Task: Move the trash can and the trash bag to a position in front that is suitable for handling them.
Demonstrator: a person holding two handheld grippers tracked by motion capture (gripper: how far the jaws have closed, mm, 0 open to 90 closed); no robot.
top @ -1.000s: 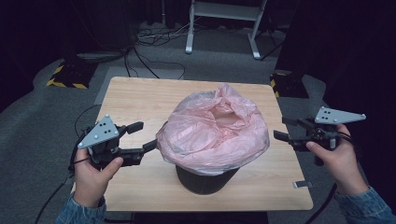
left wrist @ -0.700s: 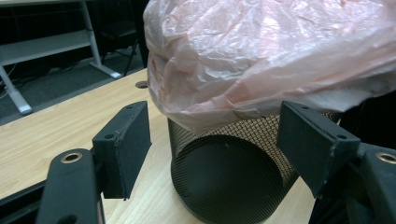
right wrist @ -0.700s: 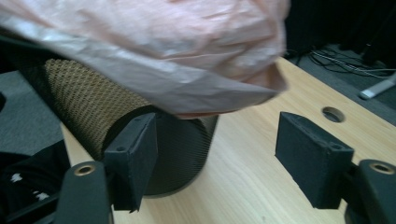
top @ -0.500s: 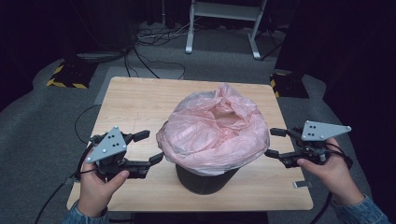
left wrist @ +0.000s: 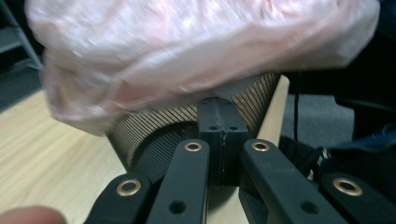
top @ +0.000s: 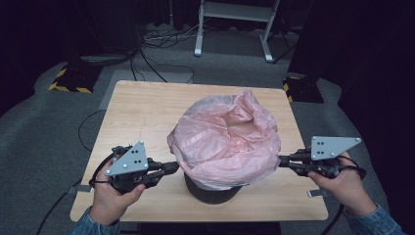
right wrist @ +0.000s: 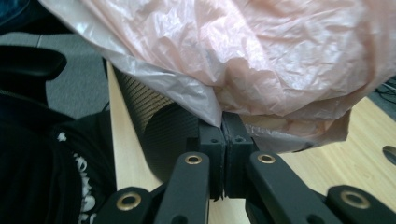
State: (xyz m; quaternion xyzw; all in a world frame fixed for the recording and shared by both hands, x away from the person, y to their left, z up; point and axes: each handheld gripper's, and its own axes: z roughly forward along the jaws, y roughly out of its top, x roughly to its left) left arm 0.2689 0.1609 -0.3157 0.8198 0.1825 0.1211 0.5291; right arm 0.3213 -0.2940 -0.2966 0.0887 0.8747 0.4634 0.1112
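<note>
A crumpled pink plastic bag (top: pixel 225 142) lines a dark ribbed bin (top: pixel 210 193) in the middle of the wooden table (top: pixel 142 112) and hangs over its rim. My left gripper (top: pixel 173 167) lies level at the bag's lower left hem. Its jaws have just been closing and now stand shut, tips (left wrist: pixel 217 105) right under the film (left wrist: pixel 187 56) beside the bin wall (left wrist: pixel 154 135). I cannot tell whether film is caught there. My right gripper (top: pixel 283 160) has also just closed, at the lower right hem. In its view the bag's edge (right wrist: pixel 261 56) runs down into the seam between its tips (right wrist: pixel 223 122).
The bin stands close to the table's near edge, between my two hands. Behind the table are a white metal stand (top: pixel 235 10), loose cables (top: pixel 147 44) on the grey floor and yellow-black striped blocks (top: pixel 66 78) at both far corners.
Both hands drew nearer to me and inward, to the bag's lower hem. Both pairs of jaws, open before, have come together.
</note>
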